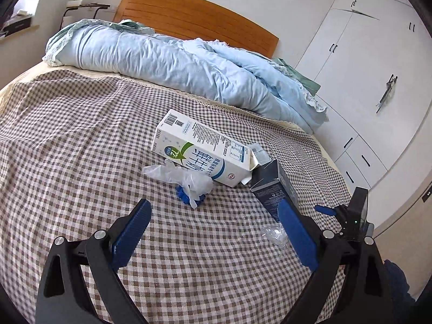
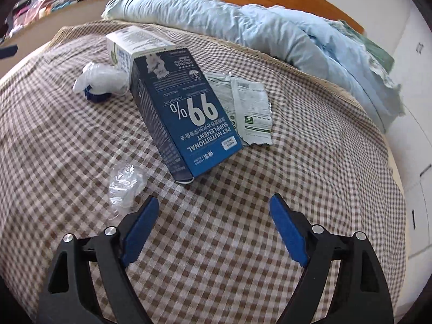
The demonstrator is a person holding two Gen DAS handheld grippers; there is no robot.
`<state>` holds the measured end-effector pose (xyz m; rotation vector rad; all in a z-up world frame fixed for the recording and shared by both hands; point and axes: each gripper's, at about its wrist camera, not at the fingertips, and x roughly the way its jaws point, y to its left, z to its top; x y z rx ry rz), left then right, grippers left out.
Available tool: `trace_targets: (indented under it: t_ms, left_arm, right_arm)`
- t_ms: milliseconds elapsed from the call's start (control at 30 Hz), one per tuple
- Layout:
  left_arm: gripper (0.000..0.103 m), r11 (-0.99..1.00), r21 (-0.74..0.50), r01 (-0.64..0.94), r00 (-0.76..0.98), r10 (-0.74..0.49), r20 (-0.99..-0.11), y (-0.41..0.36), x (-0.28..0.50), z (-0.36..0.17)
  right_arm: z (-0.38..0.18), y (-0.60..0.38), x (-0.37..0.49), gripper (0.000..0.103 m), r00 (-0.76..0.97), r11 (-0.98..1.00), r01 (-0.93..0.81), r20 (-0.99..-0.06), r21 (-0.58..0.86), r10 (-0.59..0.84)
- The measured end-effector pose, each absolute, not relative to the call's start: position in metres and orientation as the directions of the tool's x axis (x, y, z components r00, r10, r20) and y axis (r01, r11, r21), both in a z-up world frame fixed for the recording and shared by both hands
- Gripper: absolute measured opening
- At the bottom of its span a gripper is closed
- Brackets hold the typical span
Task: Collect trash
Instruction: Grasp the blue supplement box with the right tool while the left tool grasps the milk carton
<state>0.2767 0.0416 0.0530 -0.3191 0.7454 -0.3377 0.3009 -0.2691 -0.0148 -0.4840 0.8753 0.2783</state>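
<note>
My fingers (image 2: 143, 229): both pairs spread wide, nothing between the pads. Right gripper (image 2: 214, 202) hangs over bare checked sheet, left gripper (image 1: 216, 210) likewise. No grip yet, so neither piece of trash is committed.

Landmark: the blue supplement box (image 2: 178, 113). All places below are relative to it.

- Bed (image 1: 67, 135): the checked sheet carries all the trash in one loose cluster; soft surface, so flat items will be hard to pinch.
- Light blue duvet (image 1: 167, 62): bunched well beyond the box toward the wooden headboard (image 1: 194, 19), clear of the pile.
- White milk carton (image 1: 199, 148): lying on its side, touching the far end of the box, opened spout toward it. Biggest piece, wide for my jaws.
- Blue box itself: on its side, near end pointing at my right gripper, flap slightly open. My call is it's the natural first target for the right side.
- Torn foil sachet (image 2: 243, 105): flat, tucked just beside the box's right edge, partly under it.
- White plastic bag (image 2: 102, 78): crumpled left of the box, against the carton, with a blue scrap (image 2: 95, 97) under it.
- Clear crumpled film (image 2: 124, 181): near the box's near-left corner, just ahead of my right gripper's left finger.

No bin visible in either view.
</note>
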Motion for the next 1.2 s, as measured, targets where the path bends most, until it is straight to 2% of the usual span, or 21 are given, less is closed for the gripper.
trace_targets:
  t_ms: [133,267,367,433,600,900,967,1033,1067,1133,1200]
  left_arm:
    - [0.091,0.913,-0.364,0.183,0.674,-0.386,-0.630,0.035,0.283,0.045]
    - [0.091,0.916,-0.359,0.178,0.663,-0.381,-0.644,0.033,0.288,0.038]
    - [0.091,0.929,-0.334,0.157,0.662,-0.350,-0.663,0.031,0.293,0.030]
    - [0.091,0.939,-0.313,0.142,0.654,-0.327,-0.682,0.027,0.296,0.024]
    - [0.091,0.949,-0.274,0.157,0.642,-0.309,-0.702,0.012,0.298,0.016]
    - [0.091,0.959,-0.214,0.186,0.638,-0.283,-0.716,-0.018,0.294,0.006]
    - [0.091,0.959,-0.207,0.192,0.638,-0.282,-0.717,-0.022,0.293,0.004]
    - [0.091,0.959,-0.203,0.198,0.642,-0.283,-0.712,-0.025,0.291,0.004]
    - [0.091,0.959,-0.198,0.201,0.643,-0.281,-0.712,-0.026,0.290,0.003]
    - [0.091,0.963,-0.182,0.198,0.647,-0.268,-0.714,-0.027,0.289,0.001]
    - [0.091,0.968,-0.166,0.186,0.646,-0.248,-0.722,-0.029,0.291,-0.003]
  right_arm:
    - [-0.017,-0.256,0.328,0.081,0.577,0.789,-0.522,-0.816,-0.324,0.047]
    - [-0.024,-0.249,0.347,0.081,0.567,0.772,-0.544,-0.822,-0.330,0.048]
    - [-0.017,-0.253,0.335,0.075,0.600,0.801,-0.533,-0.789,-0.272,0.132]
    - [-0.010,-0.262,0.319,0.073,0.616,0.842,-0.497,-0.769,-0.208,0.174]
    - [0.011,-0.299,0.264,0.068,0.716,0.947,-0.304,-0.680,-0.105,0.155]
    - [0.048,-0.311,0.194,0.065,0.848,0.982,0.129,-0.498,-0.137,-0.181]
    - [0.040,-0.311,0.184,0.065,0.845,0.979,0.171,-0.494,-0.114,-0.205]
    - [0.027,-0.301,0.173,0.065,0.847,0.971,0.179,-0.478,-0.157,-0.233]
    - [0.021,-0.299,0.169,0.065,0.849,0.974,0.163,-0.480,-0.158,-0.220]
    - [0.010,-0.302,0.168,0.065,0.846,0.994,0.081,-0.522,-0.068,-0.105]
    - [0.000,-0.305,0.177,0.065,0.829,0.996,0.080,-0.553,-0.033,-0.085]
